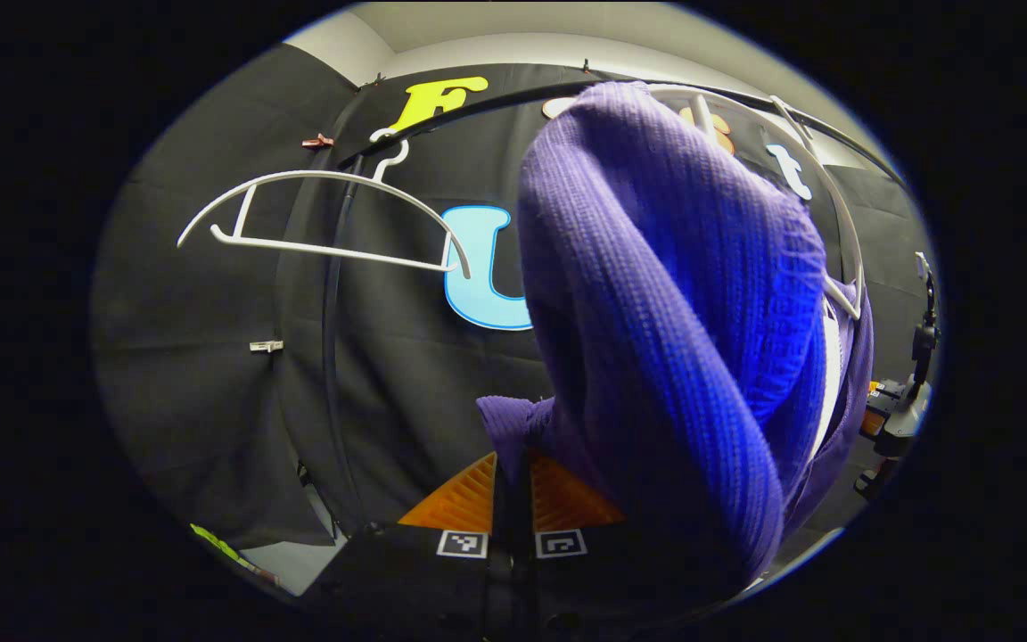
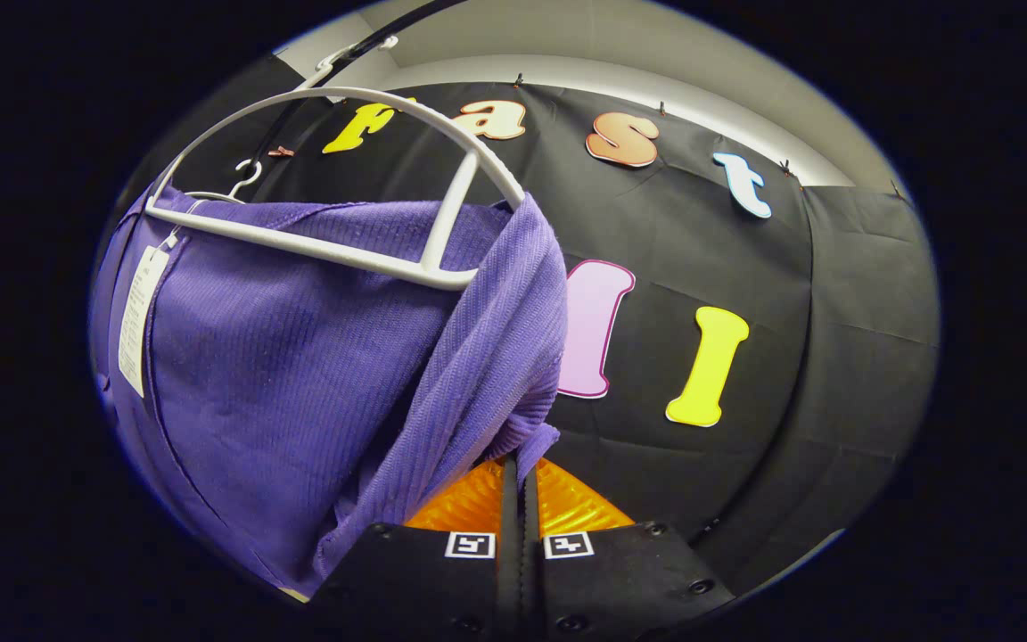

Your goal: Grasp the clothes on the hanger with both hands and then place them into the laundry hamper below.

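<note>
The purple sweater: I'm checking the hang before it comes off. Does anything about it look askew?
Yes. The purple sweater sits lopsided on its white hanger: the fabric bunches at one end while the hanger's upper arch stands bare. Both the left gripper and right gripper pinch a fold.

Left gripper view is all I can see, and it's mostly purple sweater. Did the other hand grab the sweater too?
Observer: Yes. The right gripper has its fingers shut on a fold at the sweater edge.
Operator: Is the sweater on its hanger?
Observer: Yes. In the right gripper view the white hanger has its lower bar across the top of the sweater, and the knit drapes over one end of it.
Operator: Is anything hanging off the sweater?
Observer: A long white tag dangles down the inside of the sweater, below the hanger's other end.
</note>
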